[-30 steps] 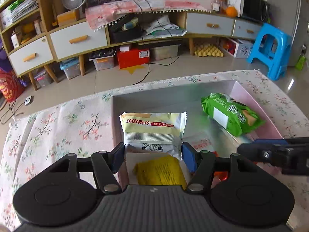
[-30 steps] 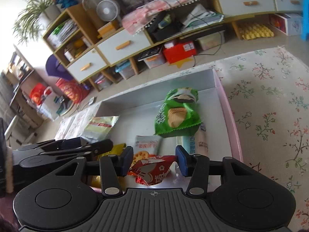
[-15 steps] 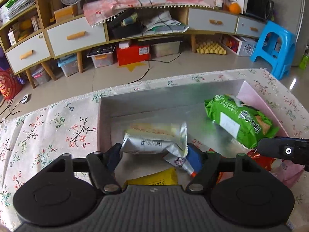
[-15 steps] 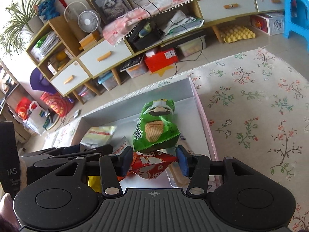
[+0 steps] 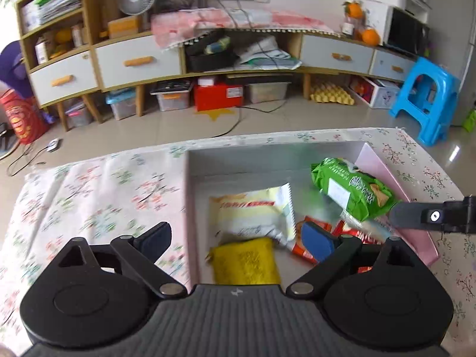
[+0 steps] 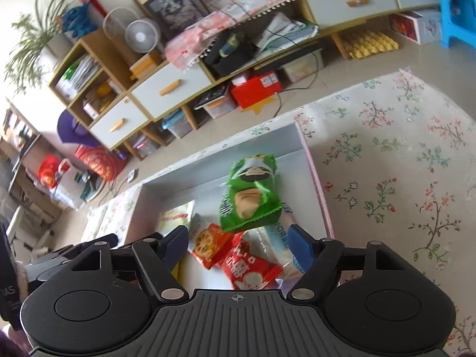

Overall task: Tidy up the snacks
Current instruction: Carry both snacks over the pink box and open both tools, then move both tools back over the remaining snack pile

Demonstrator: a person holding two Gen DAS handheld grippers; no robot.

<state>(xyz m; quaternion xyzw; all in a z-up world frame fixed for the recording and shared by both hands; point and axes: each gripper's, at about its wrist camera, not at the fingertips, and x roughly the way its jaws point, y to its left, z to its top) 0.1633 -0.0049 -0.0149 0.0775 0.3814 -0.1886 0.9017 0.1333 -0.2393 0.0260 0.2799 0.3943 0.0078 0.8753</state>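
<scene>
A shallow pink-and-white box [image 5: 190,196] [image 6: 217,160] on the floral cloth holds the snacks. Inside lie a cream packet [image 5: 253,214] [image 6: 175,214], a yellow packet [image 5: 244,263], a green chip bag [image 5: 351,190] [image 6: 250,196], a red packet [image 6: 250,270] and an orange lotus-root packet [image 6: 208,245]. My left gripper [image 5: 236,238] hovers over the box's left side, its jaws opening wide and touching nothing. My right gripper [image 6: 238,243] hangs over the red packet, jaws opening, pads clear of it. Its finger [image 5: 431,215] shows at the right edge of the left wrist view.
The flowered tablecloth [image 6: 386,163] stretches right of the box and also to its left [image 5: 98,196]. Beyond the table's far edge are tiled floor, low cabinets [image 5: 139,62] with storage bins beneath, and a blue stool [image 5: 425,98].
The left gripper let go of the cream packet, which now lies flat in the box. The right gripper released the red packet. Both pairs of jaws spread much wider.
</scene>
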